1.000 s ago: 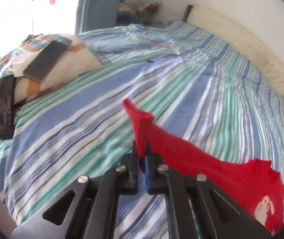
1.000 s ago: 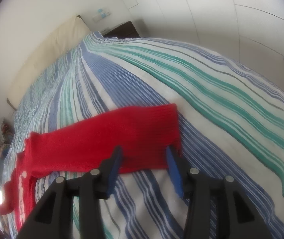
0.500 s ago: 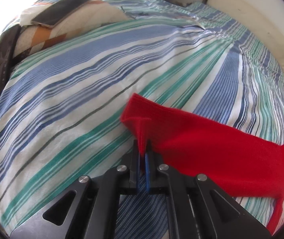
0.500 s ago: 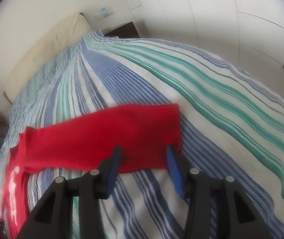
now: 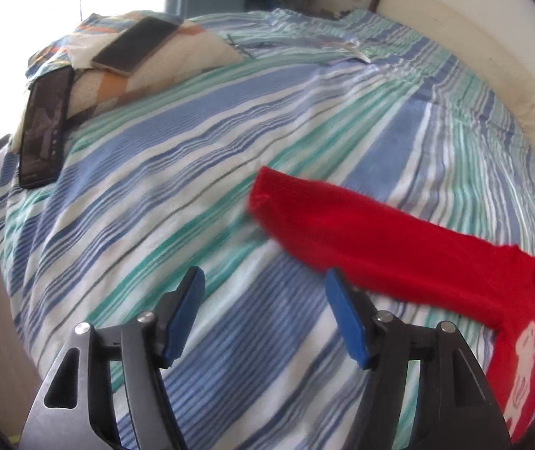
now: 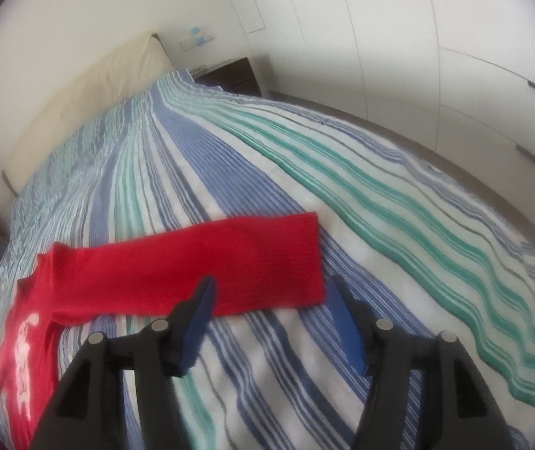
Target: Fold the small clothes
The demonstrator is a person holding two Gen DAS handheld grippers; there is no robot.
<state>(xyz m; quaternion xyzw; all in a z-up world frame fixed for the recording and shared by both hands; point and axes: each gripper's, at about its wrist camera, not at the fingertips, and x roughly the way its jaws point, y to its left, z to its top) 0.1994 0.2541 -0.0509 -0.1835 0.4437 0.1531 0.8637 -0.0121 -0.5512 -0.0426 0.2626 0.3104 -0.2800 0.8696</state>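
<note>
A small red long-sleeved top [image 5: 398, 247] lies flat on the striped bedspread [image 5: 192, 195], one sleeve stretched out to the left, a white print on its body at the lower right. My left gripper [image 5: 263, 288] is open and empty, just in front of that sleeve's cuff. In the right wrist view the other sleeve [image 6: 230, 266] lies stretched out to the right. My right gripper [image 6: 271, 292] is open and empty, its fingers close over the sleeve's near edge by the cuff.
A patterned pillow [image 5: 147, 63] with a phone [image 5: 136, 45] on it lies at the bed's far left, with a dark tablet [image 5: 44, 127] leaning beside it. A cream headboard [image 5: 473, 71] runs along the far side. White wardrobe doors [image 6: 436, 56] stand beyond the bed.
My left gripper has let go of the sleeve cuff, opened and drawn back; the sleeve now lies flat on the bed. My right gripper has stayed open by the other cuff.
</note>
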